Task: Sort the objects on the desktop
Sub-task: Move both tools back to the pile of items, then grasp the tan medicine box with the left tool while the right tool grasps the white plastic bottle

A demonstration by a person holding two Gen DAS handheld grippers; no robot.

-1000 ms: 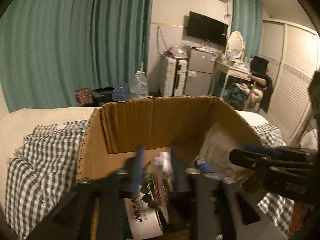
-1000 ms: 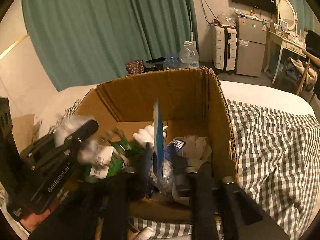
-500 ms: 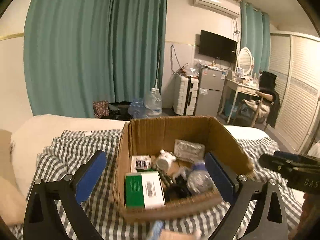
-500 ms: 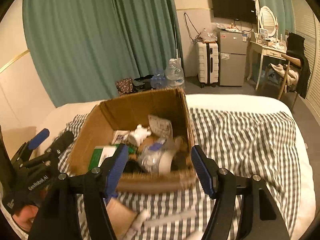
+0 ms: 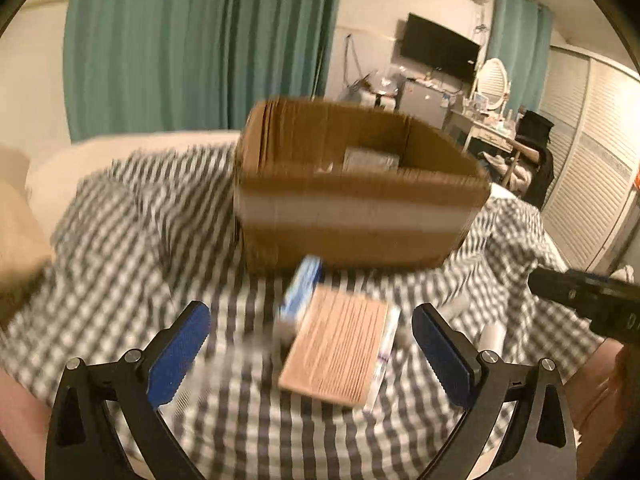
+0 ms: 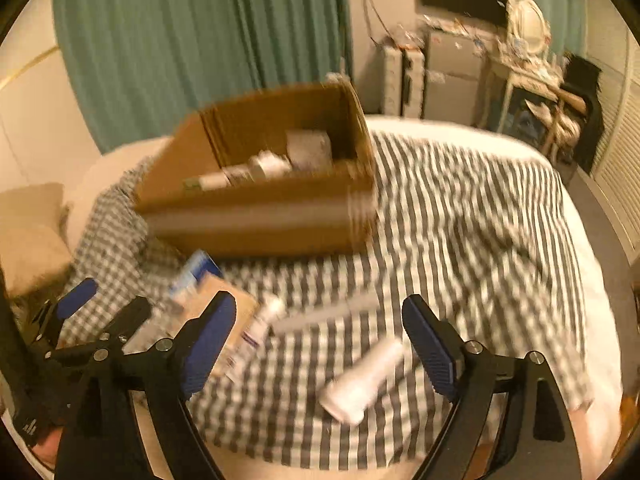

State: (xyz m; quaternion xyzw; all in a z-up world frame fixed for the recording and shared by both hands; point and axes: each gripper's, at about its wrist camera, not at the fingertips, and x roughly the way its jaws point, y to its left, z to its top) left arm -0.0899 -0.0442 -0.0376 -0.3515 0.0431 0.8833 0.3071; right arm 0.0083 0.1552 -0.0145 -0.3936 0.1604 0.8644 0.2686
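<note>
Change since earlier: you have pulled both grippers back out of the cardboard box (image 5: pixel 360 216); a second ago their fingers were down among the things inside it, and now the whole box stands far in front of them on the checked blanket (image 5: pixel 120 240).
Left gripper (image 5: pixel 310 340): its jaws stand very wide and they are empty. The blue pads (image 5: pixel 180 354) touch nothing.
Below the left gripper: a tan flat box (image 5: pixel 338 354) lies on the blanket between the two fingers, near you. A blue and white box (image 5: pixel 302 292) lies just behind it, close to the near wall of the cardboard box. The picture is blurred, so I cannot tell if these two touch.
Right gripper (image 6: pixel 318 330): its jaws are opening, and nothing is between the pads. No pad presses on a thing.
Below the right gripper: a white cylinder bottle (image 6: pixel 362 382) lies on its side on the blanket, near the right finger but apart from it. A grey flat stick-like thing (image 6: pixel 324 314) lies farther, between the fingers; what it is I cannot tell.
Cardboard box, inside: some whitish things (image 6: pixel 272 164) lie in it, too blurred to name.
Left gripper in the right view: you see it at the near left, over the tan flat box.
</note>
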